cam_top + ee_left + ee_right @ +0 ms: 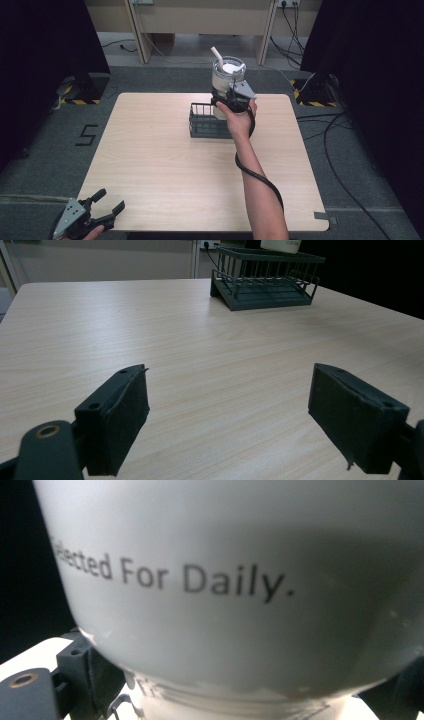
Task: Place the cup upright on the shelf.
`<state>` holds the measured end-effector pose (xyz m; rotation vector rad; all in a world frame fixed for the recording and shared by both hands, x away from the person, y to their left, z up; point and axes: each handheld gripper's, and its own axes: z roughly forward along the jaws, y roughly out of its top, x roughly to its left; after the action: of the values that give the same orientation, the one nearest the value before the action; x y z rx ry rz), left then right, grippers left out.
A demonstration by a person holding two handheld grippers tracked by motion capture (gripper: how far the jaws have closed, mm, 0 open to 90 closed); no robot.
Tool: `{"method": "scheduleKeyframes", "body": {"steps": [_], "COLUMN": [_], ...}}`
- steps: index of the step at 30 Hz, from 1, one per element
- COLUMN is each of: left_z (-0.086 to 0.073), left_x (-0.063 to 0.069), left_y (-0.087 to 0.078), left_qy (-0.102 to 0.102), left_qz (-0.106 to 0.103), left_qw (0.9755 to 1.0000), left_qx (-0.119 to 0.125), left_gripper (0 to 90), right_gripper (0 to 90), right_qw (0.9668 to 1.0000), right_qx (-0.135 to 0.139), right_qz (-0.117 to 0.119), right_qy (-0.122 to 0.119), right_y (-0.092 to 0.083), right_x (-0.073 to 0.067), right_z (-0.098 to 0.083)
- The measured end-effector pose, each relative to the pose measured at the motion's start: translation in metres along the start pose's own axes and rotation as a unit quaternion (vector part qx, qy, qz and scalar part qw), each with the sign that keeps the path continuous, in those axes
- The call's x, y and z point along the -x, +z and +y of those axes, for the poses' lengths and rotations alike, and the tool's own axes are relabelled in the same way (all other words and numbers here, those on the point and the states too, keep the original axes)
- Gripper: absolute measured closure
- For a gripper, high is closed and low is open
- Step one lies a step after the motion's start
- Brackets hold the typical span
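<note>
- Item: white cup (227, 75) with a clear lid and a bent white straw (218, 55), lettered "...elected For Daily." (170, 577) on its wall.
- Location: I hold it in the air above the far right corner of the dark wire basket (206, 121), which stands on the far middle of the desk (165, 165).
- Right claw (231, 95): clamped on the cup's lower body, one jaw on each side.
- Left claw (102, 206): jaws wide apart, empty, at the near left corner of the desk.
- Step, as I judge it: carrying the cup at the basket. I keep the grip firm and low, move slowly, and keep the base clear of the basket's rim.
- Orientation: long axis close to vertical; lid and straw point up, straw leaning left and away from me.
</note>
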<state>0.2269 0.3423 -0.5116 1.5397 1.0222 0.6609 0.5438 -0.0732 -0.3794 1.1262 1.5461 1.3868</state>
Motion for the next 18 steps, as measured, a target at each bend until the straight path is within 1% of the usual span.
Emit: {"method": "scheduleKeyframes", "body": {"steps": [2,6,11,13,18], "left_z": [0.000,0.000,0.000,0.000,0.000], "left_x": [0.000,0.000,0.000,0.000,0.001], "left_y": [0.000,0.000,0.000,0.000,0.000], "left_qy": [0.000,0.001,0.001,0.001,0.001], "left_qz": [0.000,-0.002,-0.003,-0.003,-0.004], "left_qw": [1.0000,1.0000,1.0000,1.0000,1.0000], "left_qx": [0.000,0.002,0.003,0.002,0.003], "left_gripper": [15.7,15.7,15.7,15.6,15.6], "right_gripper": [9.0,9.0,8.9,8.9,8.9], "right_qw": [1.0000,0.9999,0.9997,0.9995,0.9992], "right_qx": [-0.003,-0.015,-0.023,-0.031,-0.038], "right_qz": [0.001,-0.002,-0.003,-0.005,-0.008], "right_qy": [0.001,-0.005,-0.004,-0.007,-0.002], "right_y": [0.001,0.007,0.010,0.012,0.015], "right_x": [0.000,0.001,0.001,0.001,0.002], "right_z": [-0.001,-0.009,-0.016,-0.022,-0.029]}}
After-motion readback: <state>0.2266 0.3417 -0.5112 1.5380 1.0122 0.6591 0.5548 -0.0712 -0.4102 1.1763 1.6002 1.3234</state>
